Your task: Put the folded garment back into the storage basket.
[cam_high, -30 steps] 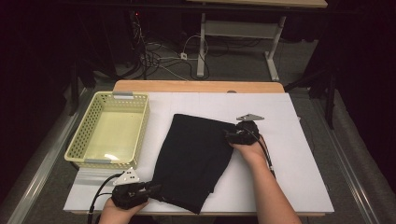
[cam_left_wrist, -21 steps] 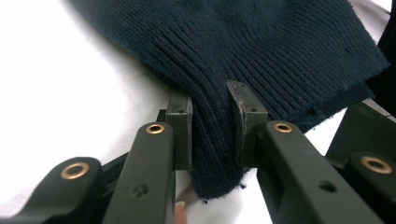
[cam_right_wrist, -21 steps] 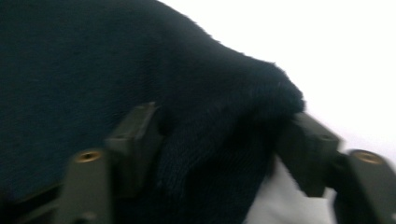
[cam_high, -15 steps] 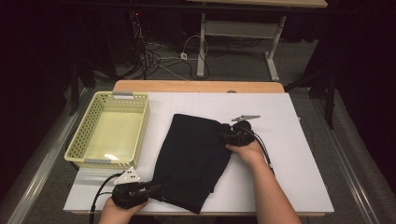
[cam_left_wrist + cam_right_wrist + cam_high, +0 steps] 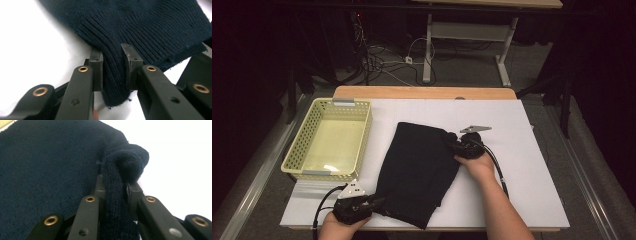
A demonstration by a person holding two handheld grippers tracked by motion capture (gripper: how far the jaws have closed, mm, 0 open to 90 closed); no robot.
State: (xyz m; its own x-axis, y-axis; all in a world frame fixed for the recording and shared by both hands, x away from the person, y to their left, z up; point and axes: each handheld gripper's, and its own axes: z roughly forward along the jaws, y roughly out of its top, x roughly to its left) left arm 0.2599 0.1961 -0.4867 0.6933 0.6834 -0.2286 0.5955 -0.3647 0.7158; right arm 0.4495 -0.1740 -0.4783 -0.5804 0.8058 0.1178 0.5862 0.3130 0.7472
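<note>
Right gripper jaws have just been closing; now I see them clamped on a bunched fold at the sweater's far right edge.

Left to right I list: yellow mesh basket, beside the garment; left gripper, clenched on the ribbed hem at the near corner; dark navy knit sweater, folded, lying mid-table on the white sheet.
</note>
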